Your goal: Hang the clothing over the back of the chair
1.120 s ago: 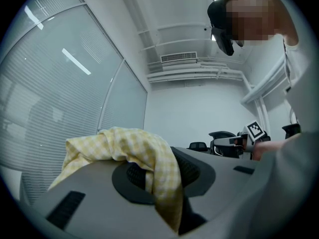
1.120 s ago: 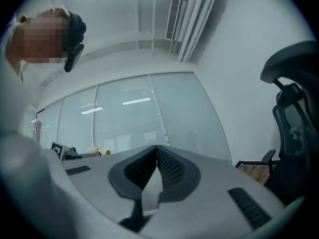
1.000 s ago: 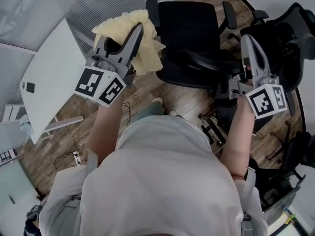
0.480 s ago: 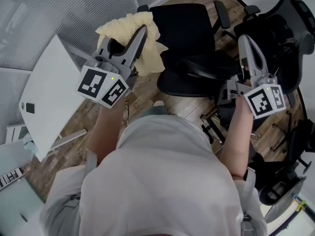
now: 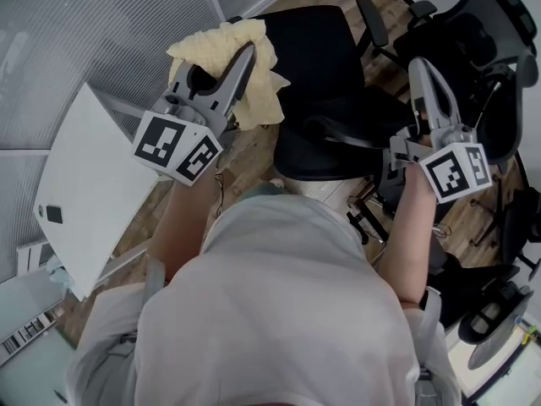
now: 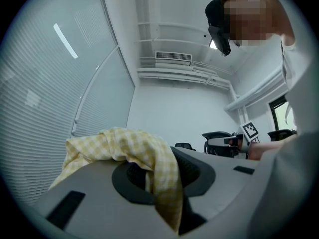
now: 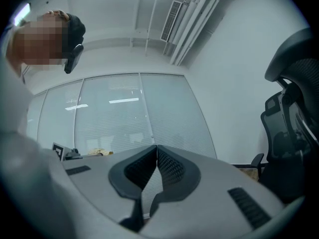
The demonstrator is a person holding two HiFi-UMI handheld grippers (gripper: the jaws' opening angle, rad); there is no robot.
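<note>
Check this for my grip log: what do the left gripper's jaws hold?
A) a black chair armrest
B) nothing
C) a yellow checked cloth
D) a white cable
C: the left gripper has its jaws closed on the yellow checked cloth, which drapes over them.

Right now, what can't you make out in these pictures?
- Yellow checked cloth: head view, left gripper covers its middle; garment type unclear.
- Black chair: head view, base hidden under its seat.
- Second chair: right gripper view, cut off by the edge.
</note>
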